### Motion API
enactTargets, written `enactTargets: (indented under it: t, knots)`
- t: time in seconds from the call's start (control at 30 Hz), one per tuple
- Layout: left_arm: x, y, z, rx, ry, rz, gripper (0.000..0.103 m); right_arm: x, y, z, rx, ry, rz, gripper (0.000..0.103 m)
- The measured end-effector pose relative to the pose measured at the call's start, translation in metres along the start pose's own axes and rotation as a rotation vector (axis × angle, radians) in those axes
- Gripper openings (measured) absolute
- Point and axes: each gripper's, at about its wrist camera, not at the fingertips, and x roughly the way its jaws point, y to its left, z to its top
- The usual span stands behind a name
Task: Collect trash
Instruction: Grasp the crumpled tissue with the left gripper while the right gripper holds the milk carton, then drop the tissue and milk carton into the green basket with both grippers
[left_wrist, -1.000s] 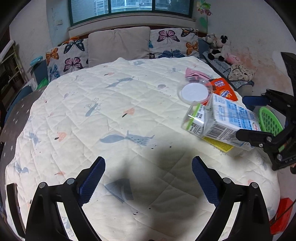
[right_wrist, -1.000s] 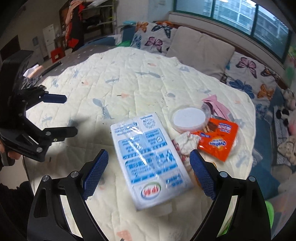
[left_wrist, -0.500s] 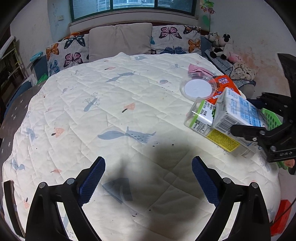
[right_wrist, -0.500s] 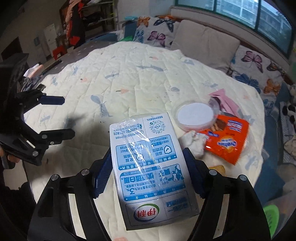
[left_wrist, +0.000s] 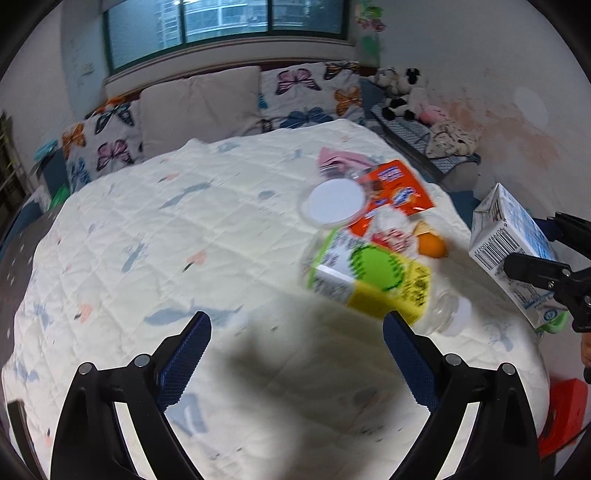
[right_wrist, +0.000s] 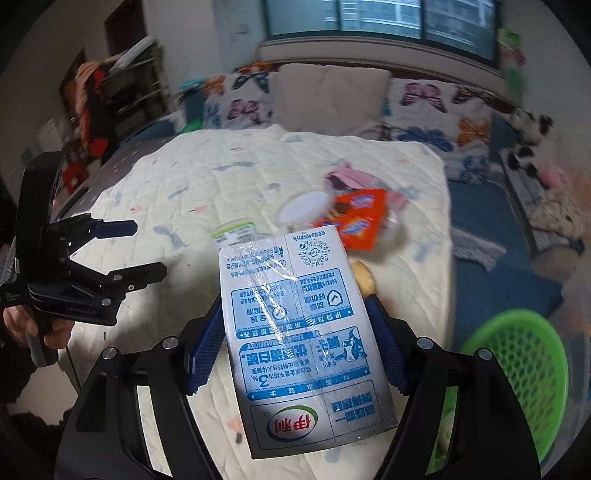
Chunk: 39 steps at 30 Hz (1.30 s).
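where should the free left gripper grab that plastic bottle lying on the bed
Judging by its pose, grip the plastic bottle across its labelled body, coming down from above. It lies on its side on the quilt, cap toward the bed edge, and the open left gripper looks wide enough.

Right tongs (right_wrist: 297, 350) clamped on a load; left tongs (left_wrist: 295, 354) spread wide.

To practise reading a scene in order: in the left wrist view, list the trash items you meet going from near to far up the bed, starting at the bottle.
Bottle → orange peel → white lid → orange snack bag → pink wrapper.
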Motion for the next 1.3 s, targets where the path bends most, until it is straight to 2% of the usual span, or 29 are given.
enactTargets:
  t: [0.17,0.33,0.63,0.8,0.87,0.93,1.1,1.23,1.3]
  knots:
    - [0.011,-0.022,0.019,0.053,-0.011,-0.018,0.090,-0.011,-0.015,-0.015,0.059,-0.007,-0.030,0.073]
    - [0.030,-0.043,0.041,0.097,-0.007,-0.037,0.082,-0.020,-0.026,-0.029,0.098,-0.008,-0.062,0.073]
    - [0.078,-0.069,0.069,0.169,0.049,-0.061,0.069,-0.026,-0.042,-0.049,0.163,0.004,-0.100,0.073]
    - [0.095,-0.071,0.075,0.175,0.076,-0.065,0.061,-0.029,-0.050,-0.057,0.191,0.009,-0.114,0.073]
    - [0.099,-0.072,0.077,0.170,0.083,-0.080,0.056,-0.032,-0.053,-0.060,0.203,0.006,-0.118,0.073]
    - [0.101,-0.073,0.077,0.171,0.093,-0.109,0.045,-0.034,-0.056,-0.063,0.212,0.005,-0.125,0.073]
    - [0.101,-0.078,0.074,0.181,0.110,-0.152,0.044,-0.039,-0.060,-0.070,0.235,0.003,-0.134,0.073]
    - [0.101,-0.083,0.070,0.201,0.102,-0.151,0.044,-0.040,-0.063,-0.077,0.251,0.007,-0.145,0.073]
    - [0.101,-0.084,0.069,0.208,0.096,-0.151,0.036,-0.041,-0.065,-0.078,0.260,0.006,-0.147,0.073]
